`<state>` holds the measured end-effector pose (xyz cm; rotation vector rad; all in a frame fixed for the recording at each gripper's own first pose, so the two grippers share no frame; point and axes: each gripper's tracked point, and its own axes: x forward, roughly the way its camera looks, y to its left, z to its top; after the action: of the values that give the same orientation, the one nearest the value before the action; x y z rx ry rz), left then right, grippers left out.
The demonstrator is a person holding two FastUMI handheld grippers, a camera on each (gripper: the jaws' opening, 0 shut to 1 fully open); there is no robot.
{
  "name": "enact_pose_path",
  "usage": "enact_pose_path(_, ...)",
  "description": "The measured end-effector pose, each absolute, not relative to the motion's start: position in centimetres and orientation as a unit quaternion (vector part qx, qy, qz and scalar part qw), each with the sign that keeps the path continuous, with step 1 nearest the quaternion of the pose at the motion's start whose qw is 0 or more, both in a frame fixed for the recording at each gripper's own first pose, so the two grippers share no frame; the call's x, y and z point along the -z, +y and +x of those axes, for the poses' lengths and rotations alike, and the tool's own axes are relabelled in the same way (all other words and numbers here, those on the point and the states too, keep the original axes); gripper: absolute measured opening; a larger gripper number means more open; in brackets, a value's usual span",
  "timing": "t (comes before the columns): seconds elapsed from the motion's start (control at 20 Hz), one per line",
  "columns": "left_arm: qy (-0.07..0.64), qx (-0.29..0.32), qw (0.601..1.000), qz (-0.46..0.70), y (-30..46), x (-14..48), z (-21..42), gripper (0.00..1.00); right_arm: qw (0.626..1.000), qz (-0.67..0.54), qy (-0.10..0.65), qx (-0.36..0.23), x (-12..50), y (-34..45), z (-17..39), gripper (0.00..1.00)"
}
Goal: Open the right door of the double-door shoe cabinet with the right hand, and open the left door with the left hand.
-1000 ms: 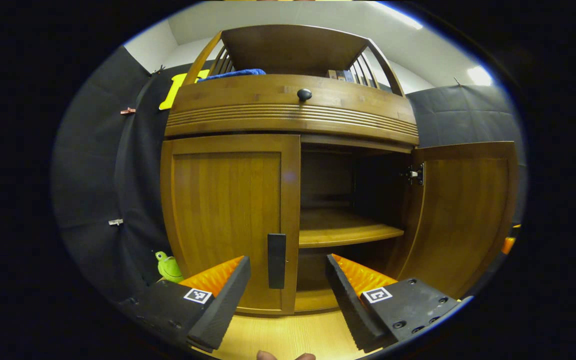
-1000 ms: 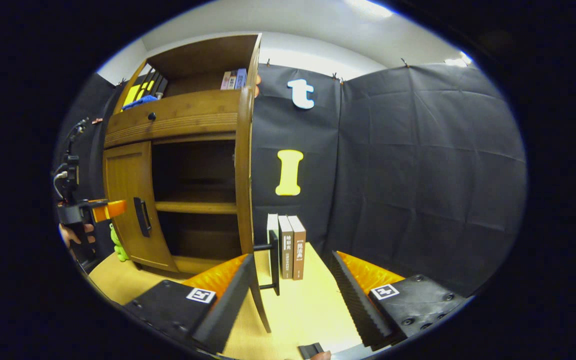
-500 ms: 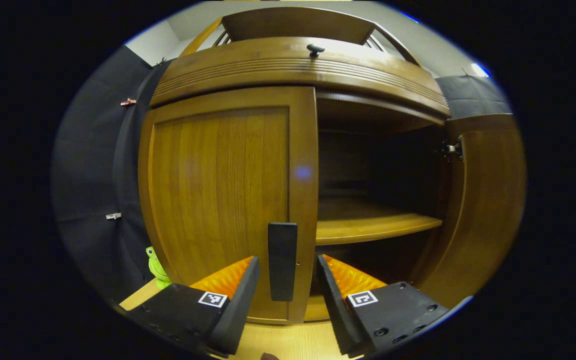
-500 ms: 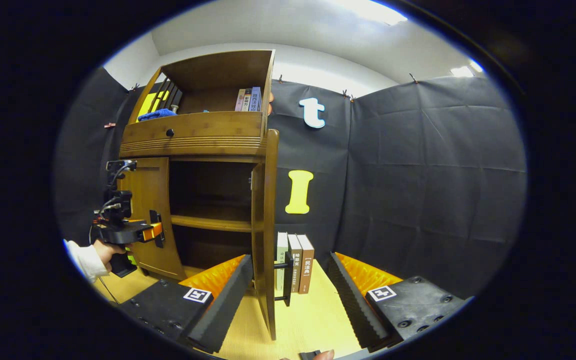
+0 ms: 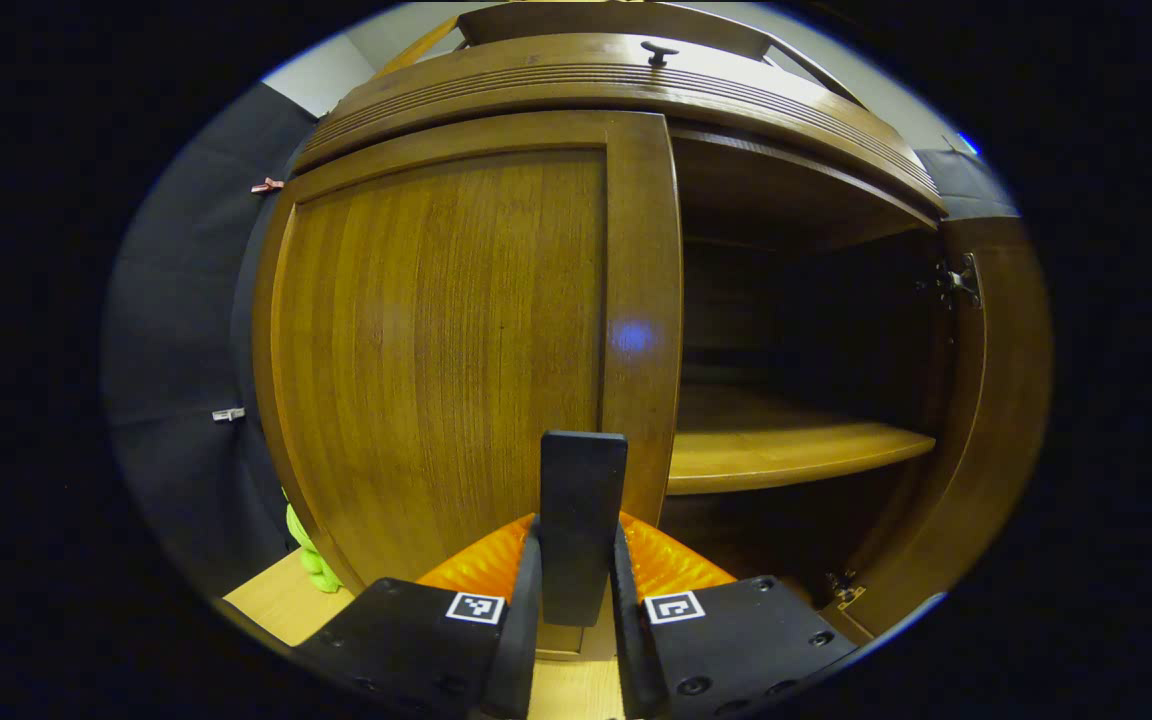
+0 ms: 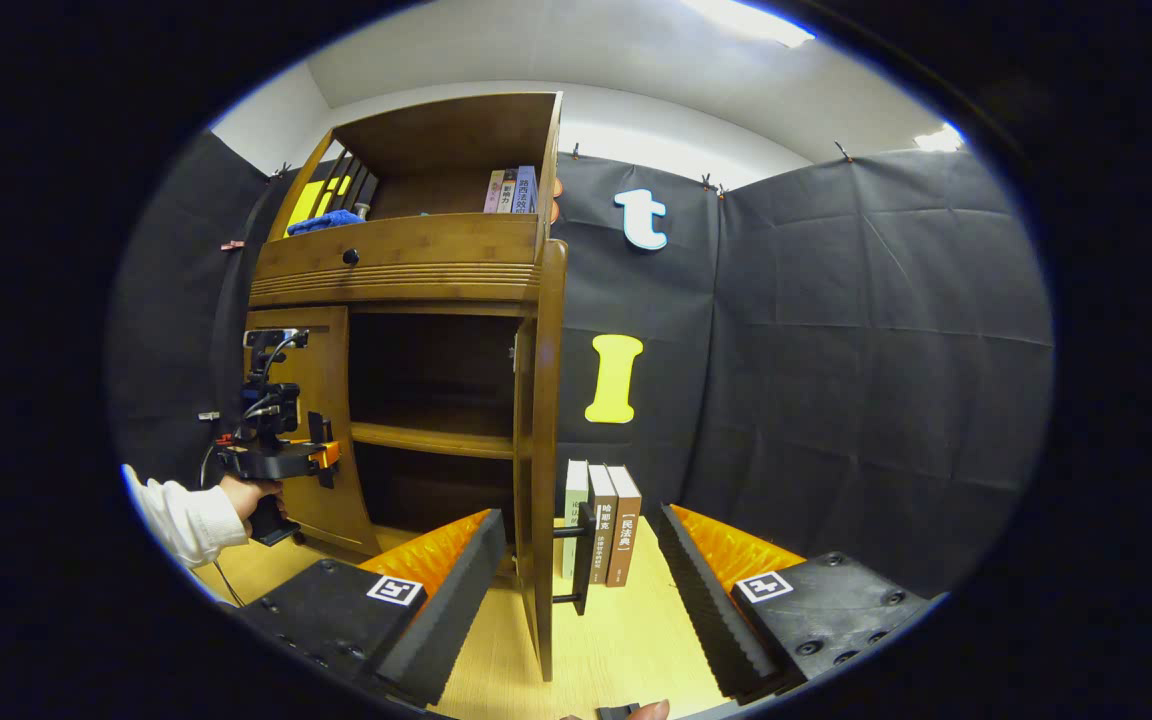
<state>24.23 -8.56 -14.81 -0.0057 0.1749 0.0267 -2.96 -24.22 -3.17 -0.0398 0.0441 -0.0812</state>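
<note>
My left gripper [image 5: 576,600] pinches the upright handle [image 5: 582,520] at the closed left door [image 5: 456,330]'s inner edge, hinges far left, while my right gripper [image 6: 576,590] hangs spread beside the open right door [image 6: 543,470].

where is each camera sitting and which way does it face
Left gripper view: rides the left gripper, facing the closed left door up close; its own fingers clamp the door handle.
Right gripper view: rides the right gripper, set back, facing the open right door edge-on; its fingers gape, and the person's hand holding the left gripper shows.
Shared: the shoe cabinet, its inner shelf.
</note>
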Motion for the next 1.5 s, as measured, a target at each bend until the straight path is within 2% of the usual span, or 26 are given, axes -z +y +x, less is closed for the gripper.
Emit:
enact_pose_path(0.2,0.105,-0.017,0.994,-0.008,-8.5,14.6,23.4,0.32,0.999,-0.024,0.021,0.037,3.0,-23.1,-3.1,0.96)
enact_pose_path(0.55,0.114,0.010,0.993,-0.020,-6.6,14.4,17.0,0.30,0.999,-0.020,0.022,0.020,3.0,-18.7,-4.6,0.98)
enact_pose_path(0.95,0.114,0.024,0.993,-0.022,-1.7,14.1,9.7,0.28,1.000,0.002,0.030,0.003,3.6,-12.9,-5.8,0.98)
enact_pose_path(1.5,0.109,0.006,0.994,-0.030,5.6,14.3,4.7,0.22,0.999,0.014,0.033,-0.026,4.2,-5.9,-6.6,0.98)
